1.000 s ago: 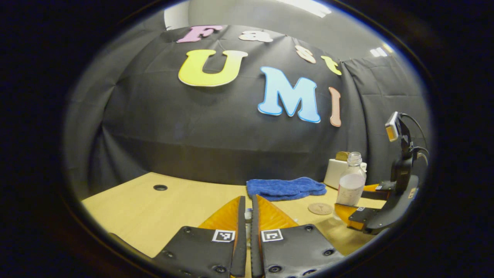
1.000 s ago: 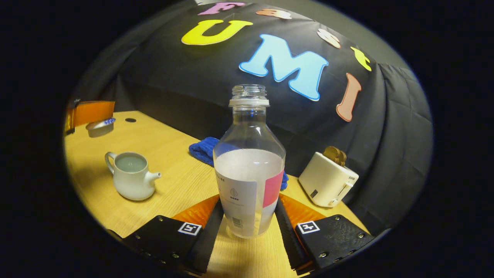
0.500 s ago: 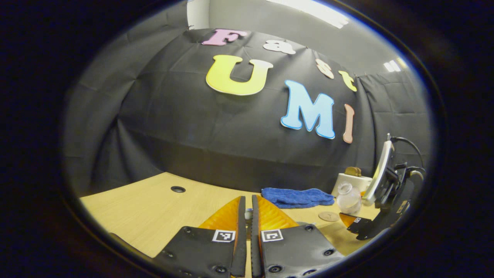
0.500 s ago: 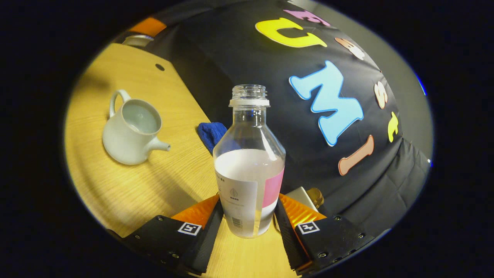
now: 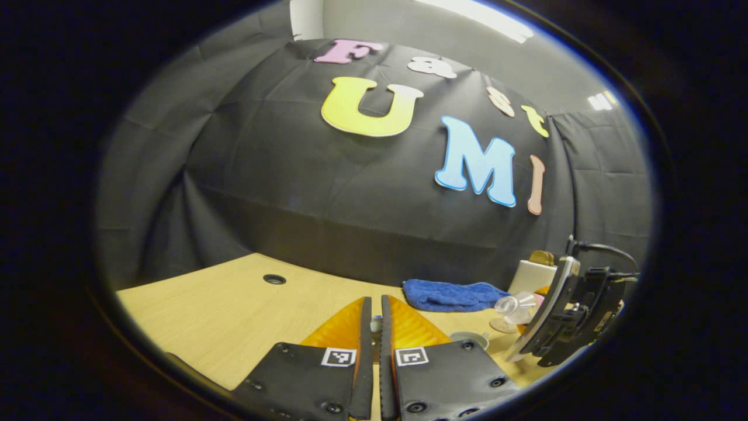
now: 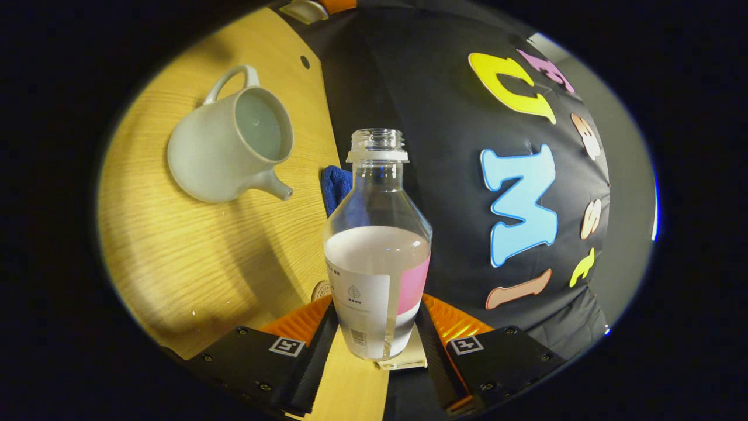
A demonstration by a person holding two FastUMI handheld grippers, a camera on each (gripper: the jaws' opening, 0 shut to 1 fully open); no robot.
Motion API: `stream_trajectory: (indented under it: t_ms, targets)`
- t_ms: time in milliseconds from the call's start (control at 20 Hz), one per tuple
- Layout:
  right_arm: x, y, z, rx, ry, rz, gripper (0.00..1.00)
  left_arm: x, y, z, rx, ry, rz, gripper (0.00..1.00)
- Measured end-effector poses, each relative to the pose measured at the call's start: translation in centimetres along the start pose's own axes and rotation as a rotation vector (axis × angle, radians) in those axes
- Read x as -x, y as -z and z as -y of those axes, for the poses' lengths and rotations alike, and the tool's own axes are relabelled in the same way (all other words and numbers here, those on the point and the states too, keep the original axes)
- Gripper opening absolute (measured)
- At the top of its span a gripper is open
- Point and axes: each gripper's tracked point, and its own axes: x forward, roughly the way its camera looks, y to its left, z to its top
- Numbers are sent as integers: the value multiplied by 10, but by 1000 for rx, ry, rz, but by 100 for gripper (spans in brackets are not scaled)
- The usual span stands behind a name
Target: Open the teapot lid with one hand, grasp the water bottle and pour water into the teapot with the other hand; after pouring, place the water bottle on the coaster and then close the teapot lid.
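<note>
My right gripper (image 6: 377,310) is shut on an uncapped clear water bottle (image 6: 377,257) with a white and pink label. The bottle is tipped over sideways, its mouth towards the white teapot (image 6: 225,152). The teapot stands open on the wooden table, spout pointing at the bottle. In the left gripper view the tilted bottle (image 5: 517,304) hangs above the teapot's rim (image 5: 467,337), with the right gripper (image 5: 561,327) behind it. My left gripper (image 5: 376,301) is shut on the knob of the teapot lid (image 6: 304,10), held up away from the pot. A round coaster (image 6: 320,289) peeks out beside the right fingers.
A blue towel (image 5: 453,294) lies along the back wall, with a cream toaster (image 5: 534,275) to its right. The wooden table (image 6: 193,245) has a small cable hole (image 5: 274,279) at its far left.
The right gripper has rolled the bottle over from upright and carried it closer to the teapot. The left gripper has kept the lid and barely moved.
</note>
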Motion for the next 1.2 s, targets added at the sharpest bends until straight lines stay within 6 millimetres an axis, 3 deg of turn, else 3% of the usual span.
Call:
stream_trajectory:
  t_ms: [250, 1200]
  targets:
    - [3, -9, 4, 172, 5, 22, 75, -3, 10, -8, 15, -19, -23, 12]
    - [0, -42, 39, 610, 125, 143, 75, -4, 9, -22, 56, -45, -31, 12]
